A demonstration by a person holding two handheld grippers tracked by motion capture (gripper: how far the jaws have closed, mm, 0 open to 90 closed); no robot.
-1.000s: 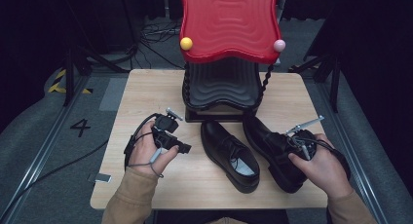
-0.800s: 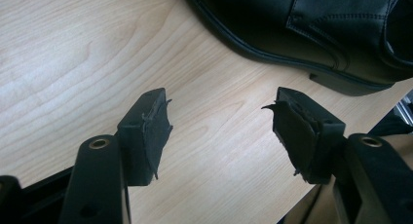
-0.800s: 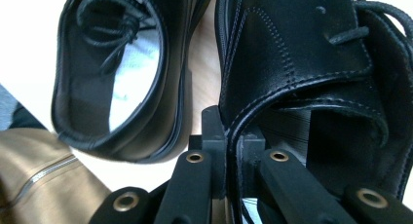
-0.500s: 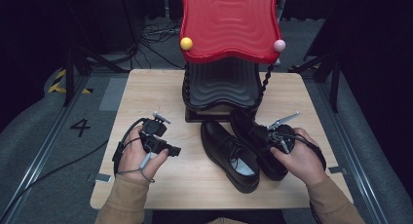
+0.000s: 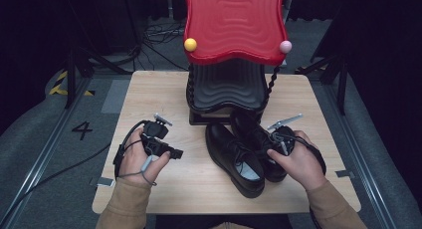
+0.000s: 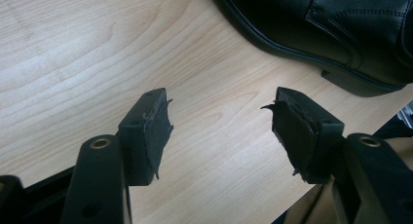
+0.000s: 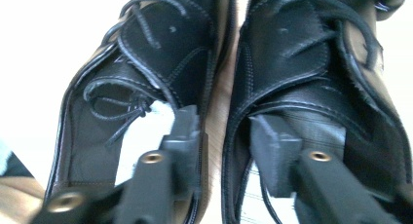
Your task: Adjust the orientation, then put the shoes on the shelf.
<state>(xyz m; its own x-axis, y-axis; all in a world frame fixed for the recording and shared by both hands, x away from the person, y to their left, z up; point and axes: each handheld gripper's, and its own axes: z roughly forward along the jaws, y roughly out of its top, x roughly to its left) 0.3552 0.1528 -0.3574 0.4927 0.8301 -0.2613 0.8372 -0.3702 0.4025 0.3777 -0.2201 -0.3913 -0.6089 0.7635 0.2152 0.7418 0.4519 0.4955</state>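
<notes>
Two black leather lace-up shoes lie side by side on the wooden table [image 5: 164,94]: the left shoe [image 5: 226,144] [image 7: 160,44] and the right shoe [image 5: 249,129] [image 7: 292,44]. My right gripper [image 5: 264,151] [image 7: 224,131] hovers at their heel ends. It is partly open, with one jaw over each shoe's opening, and table wood shows between the two inner walls. My left gripper [image 5: 175,153] [image 6: 219,121] is open over bare wood with nothing between its jaws. A shoe's heel [image 6: 331,24] lies just beyond it.
A red wavy panel [image 5: 234,25] on a black ribbed base [image 5: 226,89] stands at the back centre, just behind the shoes' toes. A yellow ball [image 5: 190,44] and a pink ball [image 5: 285,46] sit at its corners. Bare tabletop lies at the left and front.
My right hand and gripper have moved left, and the right shoe has slid with them to lie against the left shoe. My left gripper has shifted slightly left.
</notes>
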